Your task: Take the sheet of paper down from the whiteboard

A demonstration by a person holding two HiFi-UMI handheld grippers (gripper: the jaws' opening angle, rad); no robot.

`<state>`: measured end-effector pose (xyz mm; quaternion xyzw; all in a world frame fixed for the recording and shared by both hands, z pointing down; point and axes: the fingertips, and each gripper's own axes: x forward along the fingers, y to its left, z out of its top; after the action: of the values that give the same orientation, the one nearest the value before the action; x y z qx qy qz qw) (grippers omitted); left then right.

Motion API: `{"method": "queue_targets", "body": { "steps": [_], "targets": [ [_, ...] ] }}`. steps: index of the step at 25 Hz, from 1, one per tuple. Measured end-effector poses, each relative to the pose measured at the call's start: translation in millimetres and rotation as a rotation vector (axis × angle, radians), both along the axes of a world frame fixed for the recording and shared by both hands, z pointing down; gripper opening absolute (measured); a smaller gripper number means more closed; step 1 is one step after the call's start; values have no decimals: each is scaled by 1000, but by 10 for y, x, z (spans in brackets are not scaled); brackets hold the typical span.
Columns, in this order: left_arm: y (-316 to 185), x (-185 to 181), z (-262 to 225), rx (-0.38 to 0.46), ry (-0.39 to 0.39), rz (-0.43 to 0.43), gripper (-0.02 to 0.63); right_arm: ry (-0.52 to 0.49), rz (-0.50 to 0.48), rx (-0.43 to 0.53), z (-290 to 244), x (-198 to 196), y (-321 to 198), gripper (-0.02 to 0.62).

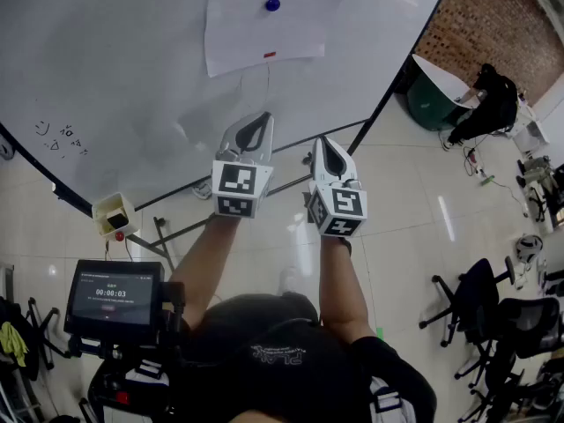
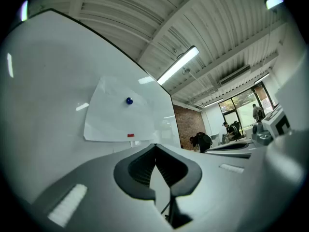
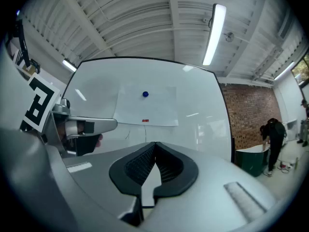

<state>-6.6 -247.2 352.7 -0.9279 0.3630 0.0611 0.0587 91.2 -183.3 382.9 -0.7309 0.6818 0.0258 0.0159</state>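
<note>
sheet of paper (image 1: pixel 264 26) pinned to whiteboard (image 1: pixel 106 77) by blue magnet (image 1: pixel 272 4) | left gripper (image 1: pixel 256 130), right gripper (image 1: pixel 333 159) closed, empty, short of it | approach pending

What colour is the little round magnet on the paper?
Blue. The magnet shows best in the head view.

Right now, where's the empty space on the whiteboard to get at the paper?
Mostly bare whiteboard lies between the bottom edge of the sheet of paper and the left gripper and right gripper, and to the paper's left, up to the scribbles. The blue magnet and red tab sit on the paper itself. The chairs crowd the floor at right.
</note>
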Motion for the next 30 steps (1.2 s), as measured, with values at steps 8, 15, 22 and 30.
{"method": "queue_targets", "body": {
  "steps": [8,15,22,30],
  "targets": [
    [-356,541,-562,62,45,-75,2,20,-130,44,-357,632,-523,14],
    [-717,533,-1114,188,101,-259,2,69,-283,145,-1006,763,-967,45],
    [-926,483,-1477,272,51,-425,10,125,-370,218,-1565,962,-1349,109],
    [-1335,661,-1520,265,-12,-541,140,153,-413,229,-1705,1295,-1849,166]
  ]
}}
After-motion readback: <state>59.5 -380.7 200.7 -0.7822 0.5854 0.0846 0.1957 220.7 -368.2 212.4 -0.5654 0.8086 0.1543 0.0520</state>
